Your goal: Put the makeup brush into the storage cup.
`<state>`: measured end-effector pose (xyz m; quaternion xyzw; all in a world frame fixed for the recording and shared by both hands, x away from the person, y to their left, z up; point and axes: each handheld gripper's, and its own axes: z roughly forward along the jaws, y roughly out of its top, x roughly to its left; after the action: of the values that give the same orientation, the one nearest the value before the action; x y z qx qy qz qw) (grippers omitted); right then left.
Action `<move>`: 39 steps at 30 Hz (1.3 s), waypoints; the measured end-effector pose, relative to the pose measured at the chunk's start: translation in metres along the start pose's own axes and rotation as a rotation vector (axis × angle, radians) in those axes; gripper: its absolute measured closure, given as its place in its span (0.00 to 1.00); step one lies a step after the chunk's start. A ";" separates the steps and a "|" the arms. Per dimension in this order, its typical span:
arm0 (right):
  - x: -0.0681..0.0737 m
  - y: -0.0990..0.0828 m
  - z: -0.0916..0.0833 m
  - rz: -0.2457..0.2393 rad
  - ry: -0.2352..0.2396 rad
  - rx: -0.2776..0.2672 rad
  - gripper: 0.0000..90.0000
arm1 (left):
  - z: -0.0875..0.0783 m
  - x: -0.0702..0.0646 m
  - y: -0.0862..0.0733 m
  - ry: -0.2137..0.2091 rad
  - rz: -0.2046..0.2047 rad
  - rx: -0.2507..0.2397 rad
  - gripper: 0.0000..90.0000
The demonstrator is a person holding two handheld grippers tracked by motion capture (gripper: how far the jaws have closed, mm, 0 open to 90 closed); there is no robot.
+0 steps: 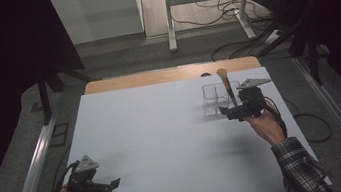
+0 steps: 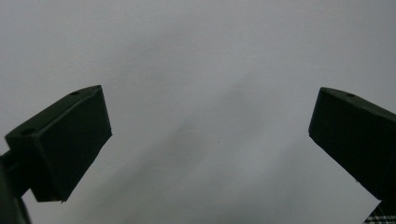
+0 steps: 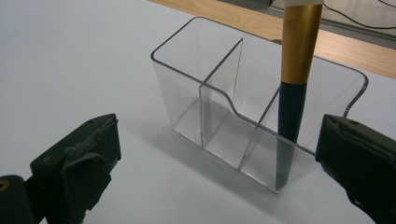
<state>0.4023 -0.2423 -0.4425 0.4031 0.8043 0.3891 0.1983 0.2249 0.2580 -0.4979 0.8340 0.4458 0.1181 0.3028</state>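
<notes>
Brush (image 3: 293, 84) upright in organizer's (image 3: 205, 84) end compartment — organizer on table (image 1: 153, 128), far right

white table (image 1: 164, 137), wooden edge (image 1: 156, 77), grey floor, cables (image 1: 227, 10)

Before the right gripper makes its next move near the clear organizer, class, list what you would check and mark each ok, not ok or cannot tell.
1. Right gripper open, nothing between its jaws: ok.
2. Makeup brush standing in an end compartment of the clear organizer, handle down: ok.
3. Organizer upright on the white table: ok.
4. The other two compartments empty: ok.
5. Left gripper open, away from the organizer at the table's near left: ok.
6. Brush steady enough not to tip: cannot tell.
</notes>
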 end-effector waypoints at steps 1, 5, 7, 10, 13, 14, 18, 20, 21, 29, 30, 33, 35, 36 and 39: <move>0.001 -0.001 0.000 -0.004 -0.001 0.003 0.01 | 0.000 0.000 0.000 0.000 0.000 0.000 0.00; 0.003 -0.003 0.000 -0.018 -0.002 0.020 0.00 | 0.000 0.000 0.000 0.001 0.000 0.001 0.00; 0.004 -0.005 0.000 -0.020 -0.002 0.023 0.00 | 0.000 0.000 0.000 0.001 0.000 0.001 0.00; 0.005 -0.006 -0.001 -0.024 -0.001 0.026 0.00 | 0.000 0.000 0.000 0.001 0.000 0.001 0.00; 0.007 -0.007 -0.003 -0.033 -0.005 0.027 0.00 | 0.000 0.000 0.000 0.001 -0.001 0.000 0.00; 0.007 -0.007 -0.003 -0.033 -0.005 0.027 0.00 | 0.000 0.000 0.000 0.001 -0.001 0.000 0.00; 0.009 -0.010 -0.006 -0.029 0.012 0.031 0.00 | 0.000 0.000 0.000 0.003 -0.001 -0.001 0.00; 0.010 -0.011 -0.007 -0.035 0.011 0.033 0.00 | 0.000 0.000 0.000 0.004 0.002 -0.001 0.00; 0.010 -0.011 -0.008 -0.035 0.012 0.032 0.00 | 0.000 0.000 0.000 0.004 0.002 -0.001 0.00; 0.014 -0.016 -0.011 -0.034 0.017 0.040 0.00 | 0.000 0.000 0.000 0.002 0.000 -0.001 0.00; 0.015 -0.017 -0.012 -0.035 0.017 0.041 0.00 | 0.000 0.000 0.000 0.002 0.000 -0.001 0.00; 0.016 -0.019 -0.013 -0.036 0.024 0.042 0.00 | 0.000 0.000 0.000 0.001 0.000 -0.001 0.00; 0.017 -0.020 -0.014 -0.040 0.027 0.043 0.00 | 0.000 0.000 0.000 0.001 0.000 -0.001 0.00; 0.017 -0.021 -0.014 -0.040 0.029 0.043 0.00 | 0.000 0.000 0.000 0.001 0.001 0.000 0.00; 0.018 -0.022 -0.015 -0.044 0.030 0.045 0.00 | 0.000 0.000 0.000 0.002 0.002 0.000 0.00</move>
<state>0.3711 -0.2435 -0.4508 0.3840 0.8243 0.3724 0.1855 0.2250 0.2577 -0.4979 0.8343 0.4454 0.1190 0.3025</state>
